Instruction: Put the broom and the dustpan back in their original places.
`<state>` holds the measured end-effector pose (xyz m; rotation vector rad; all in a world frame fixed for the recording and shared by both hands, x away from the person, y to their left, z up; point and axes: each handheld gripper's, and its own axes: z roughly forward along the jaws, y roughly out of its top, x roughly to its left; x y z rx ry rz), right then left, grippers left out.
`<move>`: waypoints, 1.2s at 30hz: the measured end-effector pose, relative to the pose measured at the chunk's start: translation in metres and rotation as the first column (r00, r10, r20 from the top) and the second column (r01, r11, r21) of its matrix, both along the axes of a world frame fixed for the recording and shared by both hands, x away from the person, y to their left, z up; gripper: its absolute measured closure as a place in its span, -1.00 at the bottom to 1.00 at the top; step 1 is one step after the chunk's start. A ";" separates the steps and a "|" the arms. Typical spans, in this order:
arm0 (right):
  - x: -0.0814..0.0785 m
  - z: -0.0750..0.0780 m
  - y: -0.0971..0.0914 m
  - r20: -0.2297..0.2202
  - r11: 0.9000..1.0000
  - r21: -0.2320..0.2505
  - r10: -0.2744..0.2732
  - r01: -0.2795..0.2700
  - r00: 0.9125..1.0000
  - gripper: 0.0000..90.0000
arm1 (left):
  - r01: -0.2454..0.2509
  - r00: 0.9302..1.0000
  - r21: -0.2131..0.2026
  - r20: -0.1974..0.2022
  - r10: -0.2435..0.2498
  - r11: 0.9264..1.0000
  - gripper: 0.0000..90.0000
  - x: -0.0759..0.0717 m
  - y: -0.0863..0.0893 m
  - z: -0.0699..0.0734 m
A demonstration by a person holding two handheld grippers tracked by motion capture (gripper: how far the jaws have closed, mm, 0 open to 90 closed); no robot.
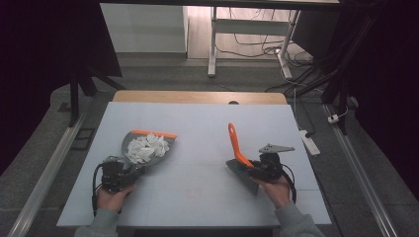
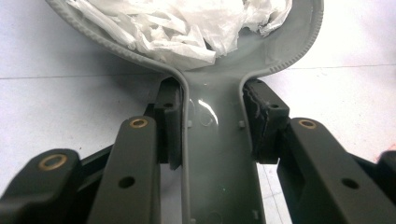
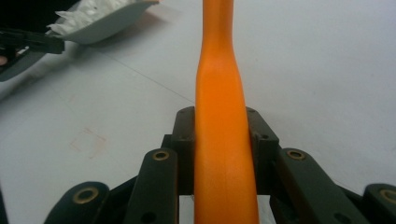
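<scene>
Pale blue-grey, the flat rectangular desk (image 1: 197, 123) takes up the centre of the high view, with a strip of bare wood along its far edge near the top of the frame.

Item 1: grey plastic dustpan with an orange front lip (image 1: 148, 147), lying on the desk at centre left of the high view. Its pan points toward the upper right of the frame; its handle runs back toward the lower left. In the left gripper view the grey handle (image 2: 217, 154) passes up the middle of the frame and widens into the pan at the top edge.

Item 2: small hand brush with an orange plastic handle (image 1: 236, 144), at centre right of the high view. The handle rises toward the top of the frame, tilted; its dark bristle head (image 1: 239, 169) is low, at the desk surface. In the right gripper view the orange handle (image 3: 222, 126) runs straight up the centre.

Item 3: heap of crumpled white paper scraps (image 1: 146, 148), lying inside the dustpan.

Left claw (image 1: 129, 173), lower left of the high view: jaws clamped on the dustpan handle, pads (image 2: 170, 126) pressed against both its sides.

Right claw (image 1: 253, 167), lower right of the high view: jaws clamped on the brush handle, pads touching it on either side.

Both claws are carried in the person's hands, sleeves entering from the bottom edge.
</scene>
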<state>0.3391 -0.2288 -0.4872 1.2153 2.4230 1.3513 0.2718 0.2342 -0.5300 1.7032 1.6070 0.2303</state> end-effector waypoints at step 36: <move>0.041 -0.025 -0.025 -0.081 0.978 -0.170 -0.139 0.124 0.987 0.09 | 0.053 0.999 0.077 -0.003 -0.053 0.996 -0.25 -0.002 0.002 0.002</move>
